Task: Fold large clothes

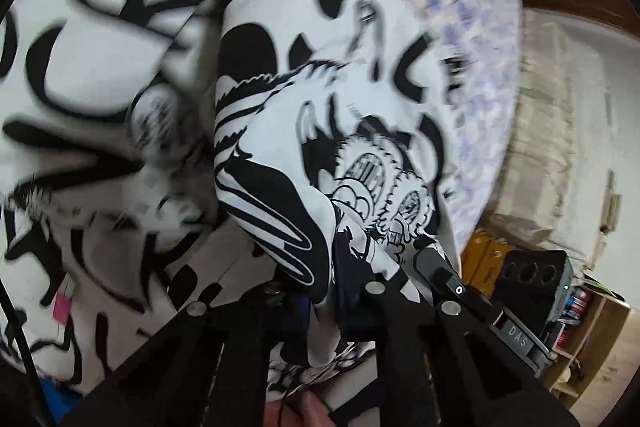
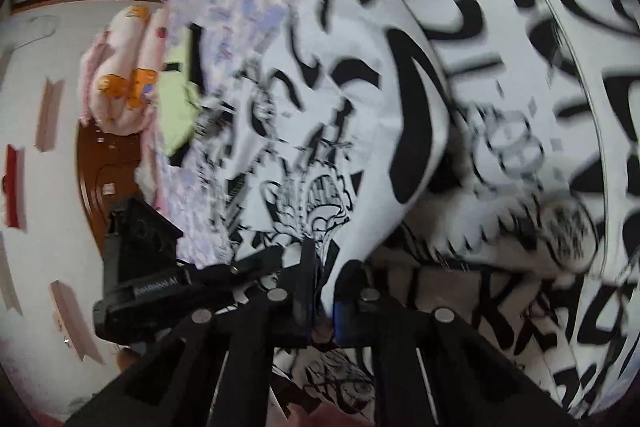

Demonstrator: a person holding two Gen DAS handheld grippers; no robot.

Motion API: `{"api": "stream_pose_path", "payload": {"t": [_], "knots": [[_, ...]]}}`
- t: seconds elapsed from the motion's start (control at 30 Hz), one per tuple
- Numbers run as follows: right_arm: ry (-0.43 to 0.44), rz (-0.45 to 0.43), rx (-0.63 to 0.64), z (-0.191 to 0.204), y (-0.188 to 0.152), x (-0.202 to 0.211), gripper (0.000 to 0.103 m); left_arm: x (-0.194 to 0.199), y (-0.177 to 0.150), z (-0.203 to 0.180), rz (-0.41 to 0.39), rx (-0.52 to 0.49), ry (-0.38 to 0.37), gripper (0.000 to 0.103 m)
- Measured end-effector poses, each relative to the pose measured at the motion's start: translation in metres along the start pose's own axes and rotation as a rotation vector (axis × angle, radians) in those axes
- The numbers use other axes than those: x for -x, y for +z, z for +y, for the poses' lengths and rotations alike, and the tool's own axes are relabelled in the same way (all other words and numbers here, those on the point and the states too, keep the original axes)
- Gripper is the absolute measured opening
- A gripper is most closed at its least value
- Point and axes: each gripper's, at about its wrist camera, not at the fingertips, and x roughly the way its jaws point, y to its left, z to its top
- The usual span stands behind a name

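Both the left gripper (image 1: 320, 291) and right gripper (image 2: 326, 291) are closed, each pinching the black-and-white garment (image 1: 280, 131)

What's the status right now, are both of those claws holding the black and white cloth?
Left gripper shut on the printed garment. Right gripper shut on it too. Garment bunched on the purple bedspread. Nothing in the way.

Both hand-held grippers, left (image 1: 320, 291) and right (image 2: 326, 283), point downward, jaws clamped.
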Motion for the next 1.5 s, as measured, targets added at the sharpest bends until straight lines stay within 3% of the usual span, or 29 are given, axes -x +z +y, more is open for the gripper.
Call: {"api": "stream_pose_path", "payload": {"t": [0.07, 0.3, 0.47, 0.8, 0.93, 1.1, 1.17, 1.23, 1.27, 1.37, 1.43, 1.5], "knots": [[0.013, -0.038, 0.048, 0.011, 0.008, 0.004, 0.006, 0.008, 0.011, -0.013, -0.050, -0.051, -0.049, 0.006], [-0.072, -0.181, 0.262, 0.038, 0.043, 0.002, 0.005, 0.028, 0.054, -0.037, -0.257, -0.177, -0.199, 0.005], [-0.135, -0.152, 0.276, 0.030, 0.036, -0.017, 0.005, 0.017, 0.046, -0.008, -0.223, -0.107, -0.108, 0.005], [-0.210, 0.060, 0.121, -0.027, -0.028, -0.066, 0.005, -0.021, 0.000, 0.066, -0.109, 0.046, 0.027, 0.005], [-0.186, 0.061, 0.047, -0.034, -0.036, -0.063, 0.005, -0.021, -0.001, 0.063, -0.102, 0.047, 0.055, 0.005], [-0.230, 0.075, 0.053, -0.035, -0.047, -0.065, 0.010, -0.024, 0.005, 0.046, -0.076, -0.027, 0.180, 0.009], [-0.250, 0.053, 0.062, -0.029, -0.049, -0.059, 0.018, -0.022, 0.008, 0.029, -0.093, -0.076, 0.236, 0.011], [-0.281, 0.027, 0.088, -0.022, -0.051, -0.053, 0.022, -0.026, 0.016, -0.004, -0.134, -0.119, 0.308, 0.027], [-0.307, -0.004, 0.115, -0.017, -0.053, -0.044, 0.025, -0.020, 0.017, -0.015, -0.162, -0.148, 0.349, 0.029], [-0.354, -0.088, 0.170, -0.007, -0.062, -0.017, 0.036, 0.002, 0.023, -0.041, -0.229, -0.203, 0.407, 0.041], [-0.373, -0.162, 0.195, 0.000, -0.063, 0.001, 0.040, 0.015, 0.026, -0.060, -0.274, -0.237, 0.422, 0.056], [-0.397, -0.243, 0.233, 0.010, -0.063, 0.017, 0.041, 0.026, 0.034, -0.082, -0.320, -0.291, 0.438, 0.056]]}}
